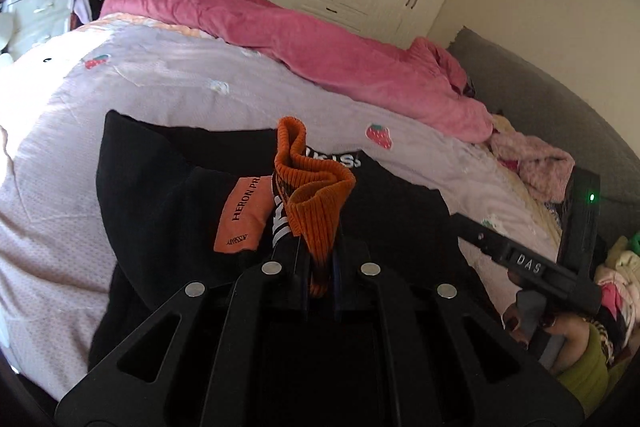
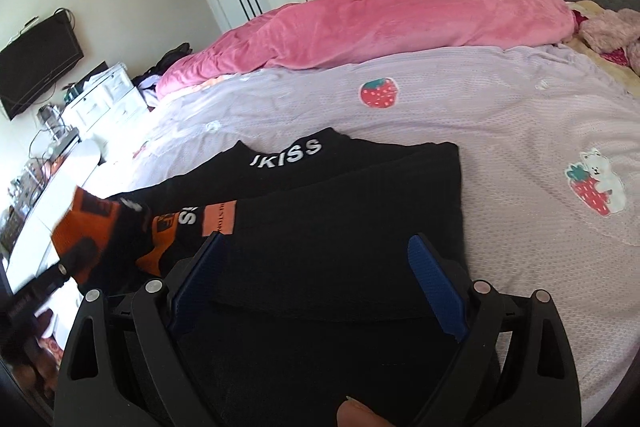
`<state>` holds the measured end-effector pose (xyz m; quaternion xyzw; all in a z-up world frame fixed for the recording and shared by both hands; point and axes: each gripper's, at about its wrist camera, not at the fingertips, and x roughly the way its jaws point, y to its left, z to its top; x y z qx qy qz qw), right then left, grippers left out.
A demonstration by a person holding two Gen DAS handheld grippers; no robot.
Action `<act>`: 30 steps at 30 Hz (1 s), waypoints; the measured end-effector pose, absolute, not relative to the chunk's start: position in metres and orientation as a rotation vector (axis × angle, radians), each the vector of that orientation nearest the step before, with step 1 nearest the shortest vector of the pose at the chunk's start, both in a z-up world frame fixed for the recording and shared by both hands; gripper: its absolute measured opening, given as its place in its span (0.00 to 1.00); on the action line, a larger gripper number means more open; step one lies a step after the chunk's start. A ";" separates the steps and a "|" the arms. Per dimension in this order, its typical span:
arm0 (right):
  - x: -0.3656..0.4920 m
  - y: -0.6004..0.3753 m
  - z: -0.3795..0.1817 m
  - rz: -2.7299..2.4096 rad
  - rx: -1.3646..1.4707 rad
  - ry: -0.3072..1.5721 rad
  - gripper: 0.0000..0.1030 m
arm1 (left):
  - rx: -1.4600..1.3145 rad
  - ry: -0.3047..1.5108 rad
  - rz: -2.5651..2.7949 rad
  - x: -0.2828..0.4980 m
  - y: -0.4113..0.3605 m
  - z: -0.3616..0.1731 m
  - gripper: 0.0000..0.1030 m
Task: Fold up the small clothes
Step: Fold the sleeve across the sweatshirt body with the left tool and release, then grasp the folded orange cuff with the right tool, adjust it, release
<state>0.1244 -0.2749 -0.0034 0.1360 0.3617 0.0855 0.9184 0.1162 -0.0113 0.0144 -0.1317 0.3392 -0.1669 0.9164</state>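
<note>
An orange and black sock [image 1: 316, 183] stands bunched up in my left gripper [image 1: 316, 259], which is shut on it, ribbed orange cuff uppermost. Under it, black garments [image 1: 160, 187] with an orange label [image 1: 240, 219] lie on the bed. In the right wrist view the sock [image 2: 92, 223] hangs at the far left with the left gripper [image 2: 68, 267] blurred beneath it. My right gripper [image 2: 316, 239] is open, its blue pads [image 2: 436, 287] wide apart above a flat black garment [image 2: 360, 211]. Behind lies a black piece printed "KISS" [image 2: 288, 155]. The right gripper [image 1: 472, 231] also shows in the left wrist view.
The lilac bedsheet [image 2: 480, 115] with strawberry patches spreads around the clothes. A pink quilt [image 2: 380, 23] is heaped along the far side. Loose clothes [image 1: 532, 163] pile up by the grey headboard [image 1: 540, 107]. White drawers [image 2: 104, 99] and a desk stand off the bed's left.
</note>
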 end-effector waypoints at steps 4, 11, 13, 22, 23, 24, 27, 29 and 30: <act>0.123 -0.282 -0.005 0.172 0.290 0.746 0.88 | -0.269 0.765 -0.395 0.120 -0.019 -0.002 0.11; 0.122 -0.274 -0.006 0.198 0.286 0.759 0.88 | -0.300 0.747 -0.402 0.113 -0.004 0.007 0.31; 0.122 -0.269 -0.007 0.212 0.281 0.767 0.88 | -0.306 0.733 -0.392 0.111 0.001 0.011 0.32; 0.121 -0.221 -0.033 0.350 0.235 0.887 0.88 | -0.324 0.689 -0.195 0.110 0.058 0.021 0.41; 0.120 -0.216 -0.037 0.359 0.232 0.896 0.88 | -0.315 0.683 -0.174 0.110 0.062 0.022 0.42; 0.120 -0.209 -0.041 0.366 0.220 0.905 0.88 | -0.307 0.680 -0.153 0.110 0.066 0.022 0.46; 0.123 -0.196 -0.047 0.364 0.188 0.908 0.88 | -0.282 0.669 -0.086 0.109 0.082 0.022 0.50; 0.126 -0.190 -0.047 0.359 0.166 0.894 0.87 | -0.281 0.667 -0.054 0.108 0.094 0.021 0.53; 0.127 -0.187 -0.047 0.358 0.155 0.890 0.86 | -0.289 0.667 -0.045 0.108 0.099 0.020 0.54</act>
